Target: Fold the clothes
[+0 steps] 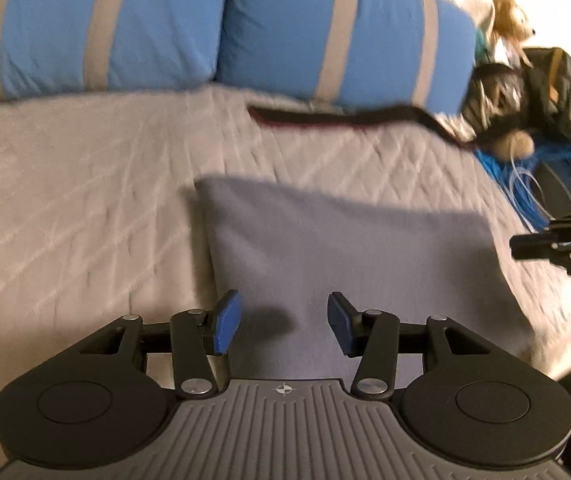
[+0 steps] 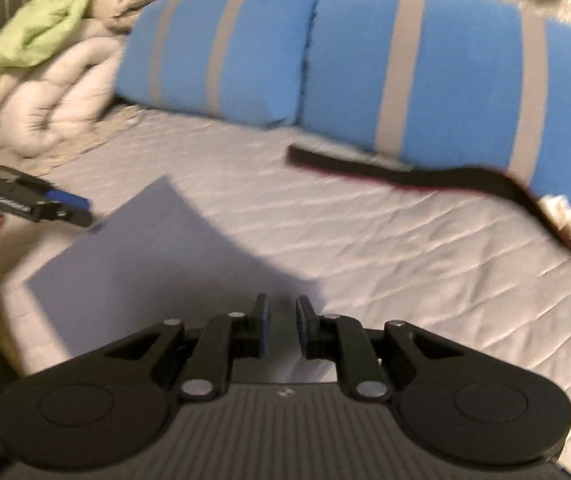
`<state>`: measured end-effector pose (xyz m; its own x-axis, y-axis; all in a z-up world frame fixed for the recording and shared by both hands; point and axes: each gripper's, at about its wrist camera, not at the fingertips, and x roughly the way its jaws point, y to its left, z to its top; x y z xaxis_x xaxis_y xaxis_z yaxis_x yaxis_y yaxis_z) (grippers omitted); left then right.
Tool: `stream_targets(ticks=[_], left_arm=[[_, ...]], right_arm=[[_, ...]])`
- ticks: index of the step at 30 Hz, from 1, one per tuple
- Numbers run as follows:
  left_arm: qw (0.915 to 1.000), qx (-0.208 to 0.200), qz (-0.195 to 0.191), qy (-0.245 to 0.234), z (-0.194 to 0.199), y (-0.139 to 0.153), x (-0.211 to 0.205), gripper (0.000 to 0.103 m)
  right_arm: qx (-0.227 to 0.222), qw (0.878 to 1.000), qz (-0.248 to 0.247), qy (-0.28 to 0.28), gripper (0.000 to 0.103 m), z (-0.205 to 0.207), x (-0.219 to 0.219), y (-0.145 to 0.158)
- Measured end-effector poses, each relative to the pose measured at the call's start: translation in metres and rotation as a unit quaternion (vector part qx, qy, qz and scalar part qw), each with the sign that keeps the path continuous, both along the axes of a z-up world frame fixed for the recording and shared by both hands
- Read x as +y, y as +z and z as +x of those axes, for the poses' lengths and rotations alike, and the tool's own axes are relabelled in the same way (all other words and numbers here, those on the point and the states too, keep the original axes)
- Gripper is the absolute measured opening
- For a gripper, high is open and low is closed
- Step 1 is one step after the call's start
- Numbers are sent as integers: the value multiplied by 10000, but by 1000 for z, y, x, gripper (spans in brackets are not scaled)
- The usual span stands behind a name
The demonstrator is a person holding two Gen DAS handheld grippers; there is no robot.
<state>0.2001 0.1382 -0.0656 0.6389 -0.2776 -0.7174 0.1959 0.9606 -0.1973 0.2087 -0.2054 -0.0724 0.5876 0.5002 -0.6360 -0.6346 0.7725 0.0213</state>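
The left gripper (image 1: 284,322) hangs spread wide over the near edge of the cloth (image 1: 349,248), gripping nothing. The right gripper (image 2: 281,326), jaws narrowly parted and empty, hovers at the cloth's right corner. The cloth lies flat on the bed (image 1: 85,208), with the belt (image 1: 349,117) and pillows (image 1: 285,28) beyond it.

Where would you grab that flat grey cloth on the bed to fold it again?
Grip the grey cloth at a near corner, sliding a tool's finger under the edge from the bed's front. It lies flat, so only edges and corners offer anything to pinch. The left tool is open above its near edge.
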Motion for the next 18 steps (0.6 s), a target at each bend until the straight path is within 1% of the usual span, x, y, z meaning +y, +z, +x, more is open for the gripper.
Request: stream_targets(ticks=[2,5,7,9,11,15,18], left_arm=[[9996,-200,103,153,5,-2,-3,46],[9989,-289,42,358,16,-9,-3,46],[9982,-313,5,504,23,-13,-1,46],[9975,-273,9,650,28,-19,3,46],[9969,-110,-18,773,33,-25,9,46],[9954,35,-318,903,35,-32,23,54],[9953,-25,-384,890,34,-36,27,57]], right_arm=[[-98,9998,-112,-110,33,8,5,-5],[37,9991,-390,-187,32,21,10,-20],[164,9987,-428,-219,33,28,9,-26],[263,9985,-420,-236,35,34,7,-30],[306,9985,-368,-257,36,35,5,-31],[236,9985,-435,-237,37,30,8,-29],[162,9983,-520,-213,37,27,10,-29]])
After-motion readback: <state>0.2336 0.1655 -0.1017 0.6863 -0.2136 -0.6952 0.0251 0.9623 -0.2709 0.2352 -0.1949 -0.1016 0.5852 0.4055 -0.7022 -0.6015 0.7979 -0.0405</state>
